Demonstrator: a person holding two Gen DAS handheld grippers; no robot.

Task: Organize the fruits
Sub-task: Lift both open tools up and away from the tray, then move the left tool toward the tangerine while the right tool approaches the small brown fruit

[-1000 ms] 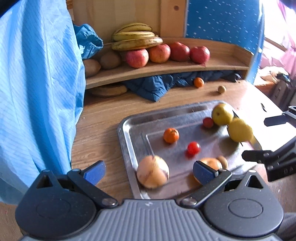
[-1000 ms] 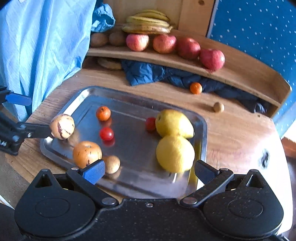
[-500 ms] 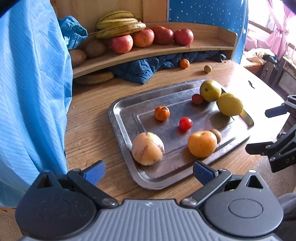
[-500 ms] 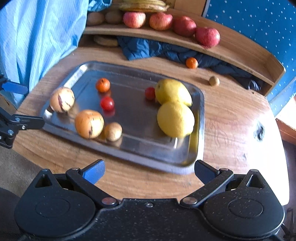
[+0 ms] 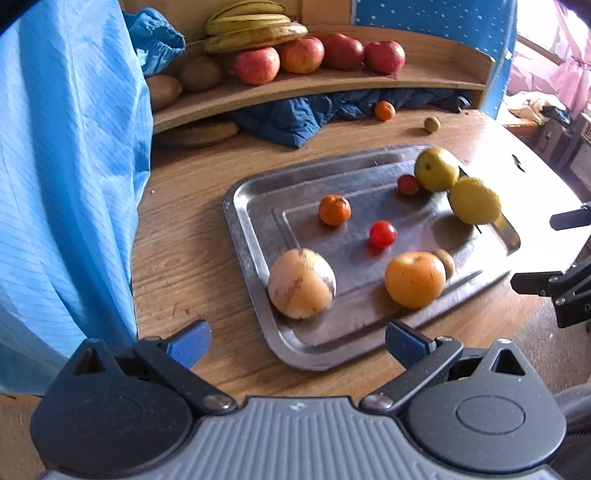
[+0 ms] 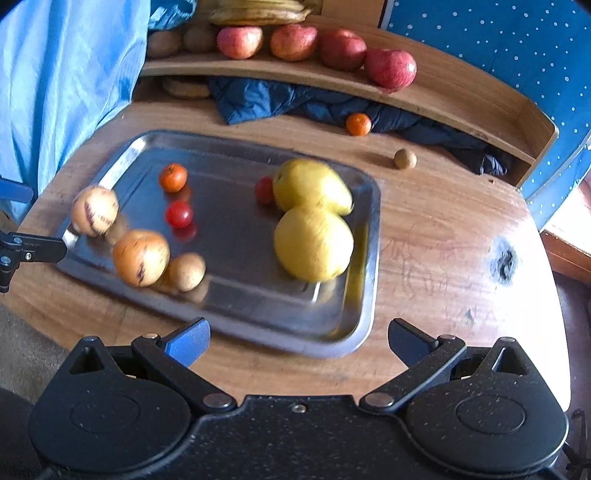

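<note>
1. Both sets of jaws spread wide and empty: left gripper (image 5: 293, 341) low at the near edge of the steel tray (image 5: 240, 221), right gripper (image 6: 295, 341) short of the tray's near rim on the other side.
2. Loose on the tray: pale streaked round fruit (image 5: 301, 283) at the near left corner, orange persimmon-like fruit (image 5: 414, 279) touching a small brown fruit (image 5: 445, 261), cherry tomato (image 5: 383, 233), small tangerine (image 5: 334, 210), second tomato (image 5: 407, 184) against a green-yellow pear (image 5: 436, 169), lemon (image 5: 474, 200) by the far rim.
3. Outside the tray, on the bench (image 5: 184, 254): another tangerine (image 6: 358, 123) and a brown nut-like fruit (image 6: 405, 158), near the blue cloth (image 6: 266, 99).
4. Handling, by guess: round, smooth, prone to roll on slick steel. Tomatoes soft, easily burst, so light squeeze across the widest part. Lemon and pear firmer and heavier, best gripped at the middle.
5. Touching pairs awkward: little room for a jaw between them, approach from the free sides.
6. Raised tray rim blocks low sideways entry; coming from above looks cleaner.
7. Shelf (image 5: 332, 85) crowded with apples (image 5: 303, 55) and bananas (image 5: 255, 31); free space at its right end. Blue curtain (image 5: 66, 184) hanging close on the left, bench edge near on the right.
</note>
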